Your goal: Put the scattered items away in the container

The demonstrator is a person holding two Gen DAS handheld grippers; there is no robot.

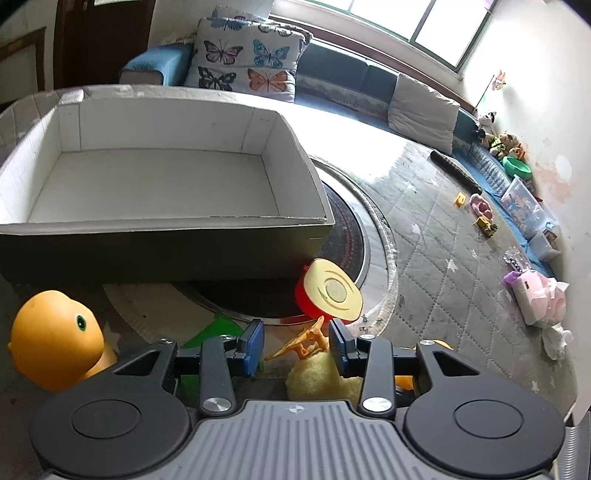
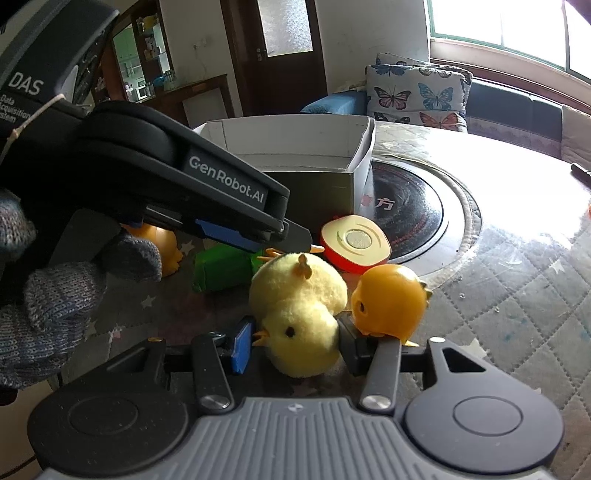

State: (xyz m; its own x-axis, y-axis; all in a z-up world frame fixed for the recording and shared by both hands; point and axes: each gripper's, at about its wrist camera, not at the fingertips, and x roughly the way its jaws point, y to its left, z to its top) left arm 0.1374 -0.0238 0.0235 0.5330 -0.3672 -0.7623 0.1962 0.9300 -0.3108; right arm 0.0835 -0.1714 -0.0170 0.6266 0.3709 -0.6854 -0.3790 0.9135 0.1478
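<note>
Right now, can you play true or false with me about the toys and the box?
1. The white-lined cardboard box has no toys inside. True.
2. The fluffy yellow plush chick sits between the right hand-held gripper fingers. True.
3. The red toy apple half is inside the box. False: it lies on the table beside the box.
4. The left hand-held gripper is squeezed shut on the orange rubber duck. False: it is open, and the duck stands off to its side.

Bright window [image 1: 424,22] daylight, tabletop [image 1: 369,147] glare, fisheye-curved edges, sharp focus
</note>
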